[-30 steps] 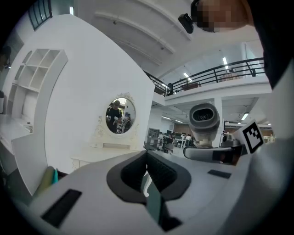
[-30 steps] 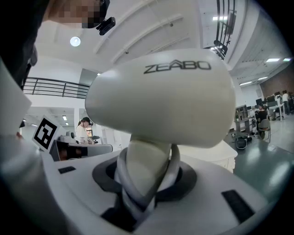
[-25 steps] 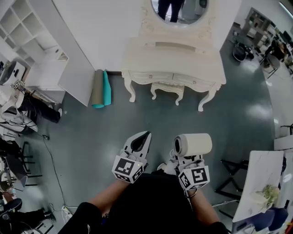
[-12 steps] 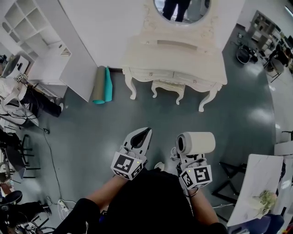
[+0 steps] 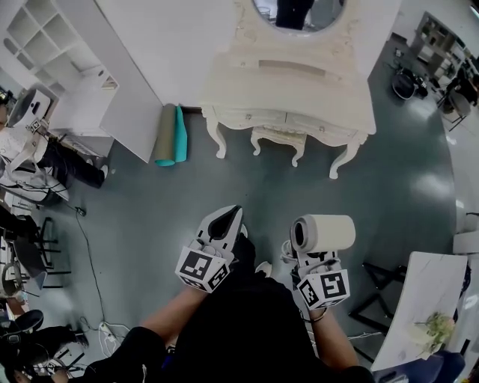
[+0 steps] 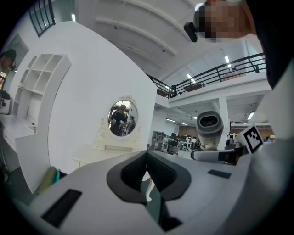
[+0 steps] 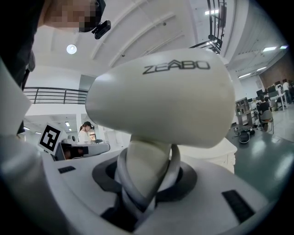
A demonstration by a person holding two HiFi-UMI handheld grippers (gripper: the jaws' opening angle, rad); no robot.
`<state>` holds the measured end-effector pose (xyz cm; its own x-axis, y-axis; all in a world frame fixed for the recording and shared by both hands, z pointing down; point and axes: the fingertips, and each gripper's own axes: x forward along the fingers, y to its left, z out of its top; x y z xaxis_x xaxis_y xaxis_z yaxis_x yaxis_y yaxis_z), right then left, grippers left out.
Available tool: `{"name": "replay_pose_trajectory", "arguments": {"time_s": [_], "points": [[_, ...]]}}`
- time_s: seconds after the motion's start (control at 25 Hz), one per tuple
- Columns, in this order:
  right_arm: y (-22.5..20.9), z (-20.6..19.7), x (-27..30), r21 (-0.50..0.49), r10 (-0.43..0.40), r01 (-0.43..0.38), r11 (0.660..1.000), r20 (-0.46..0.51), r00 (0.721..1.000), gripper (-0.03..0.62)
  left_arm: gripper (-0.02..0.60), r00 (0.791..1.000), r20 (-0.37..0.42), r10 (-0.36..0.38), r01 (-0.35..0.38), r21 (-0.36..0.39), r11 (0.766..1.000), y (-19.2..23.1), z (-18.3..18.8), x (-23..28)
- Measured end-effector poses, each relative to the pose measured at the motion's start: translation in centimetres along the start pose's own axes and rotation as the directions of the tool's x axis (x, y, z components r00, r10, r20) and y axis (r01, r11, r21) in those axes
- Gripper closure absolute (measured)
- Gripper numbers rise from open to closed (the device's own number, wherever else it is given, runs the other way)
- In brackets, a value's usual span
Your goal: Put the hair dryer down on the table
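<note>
My right hand-held gripper (image 5: pixel 305 256) clamps the hair dryer (image 5: pixel 325 233) by its handle, above the floor (image 5: pixel 142 217), well apart from the white worktop (image 5: pixel 299 93). My left hand-held gripper (image 5: pixel 227 223) has its 2 jaws together, empty.

Dressing table (image 5: pixel 288 90) against the far wall, mirror (image 5: pixel 299 11) at its back, stool (image 5: pixel 278 138) tucked under its front. Rolled mats (image 5: pixel 171 135) just left of it, shelf unit (image 5: pixel 45 37) farther left. Nearer, well apart from the dressing table: left gripper (image 5: pixel 230 218), and to its right the hair dryer (image 5: pixel 323 233) between the right gripper (image 5: pixel 301 254) jaws. Second table (image 5: pixel 423 284) at far right
</note>
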<state>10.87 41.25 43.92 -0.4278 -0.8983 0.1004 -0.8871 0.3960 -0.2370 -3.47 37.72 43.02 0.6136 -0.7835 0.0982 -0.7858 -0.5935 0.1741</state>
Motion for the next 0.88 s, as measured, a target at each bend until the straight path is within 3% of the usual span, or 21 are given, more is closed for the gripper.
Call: {"name": "replay_pose_trajectory", "arguments": {"time_s": [0.28, 0.44, 0.56, 0.76, 0.88], "points": [[-1.0, -0.7, 0.9, -0.004, -0.026, 0.026, 1.000, -0.019, 0.999, 0.431, 0.568, 1.000, 0.011, -0.007, 0.007, -0.042, 0.999, 2.0, -0.1, 1.9], [-2.0, -0.9, 2.8, 0.001, -0.045, 0.045, 0.999, -0.036, 0.998, 0.431, 0.568, 1.000, 0.020, -0.014, 0.015, -0.021, 1.000, 3.5, 0.0, 3.8], [-2.9, -0.7, 4.7, 0.000, -0.060, 0.060, 0.998, -0.044, 0.997, 0.431, 0.568, 1.000, 0.023, -0.021, 0.021, 0.000, 1.000, 4.8, 0.2, 5.5], [-4.5, 0.5, 9.1, 0.003, -0.084, 0.085, 0.996, -0.035, 0.996, 0.430, 0.568, 1.000, 0.018, -0.022, 0.024, -0.067, 0.998, 8.4, 0.2, 8.4], [-5.6, 1.2, 12.1, 0.010, -0.105, 0.106, 0.994, -0.042, 0.994, 0.430, 0.568, 0.999, 0.021, -0.039, 0.040, -0.048, 0.998, 10.0, 0.6, 10.5]]}}
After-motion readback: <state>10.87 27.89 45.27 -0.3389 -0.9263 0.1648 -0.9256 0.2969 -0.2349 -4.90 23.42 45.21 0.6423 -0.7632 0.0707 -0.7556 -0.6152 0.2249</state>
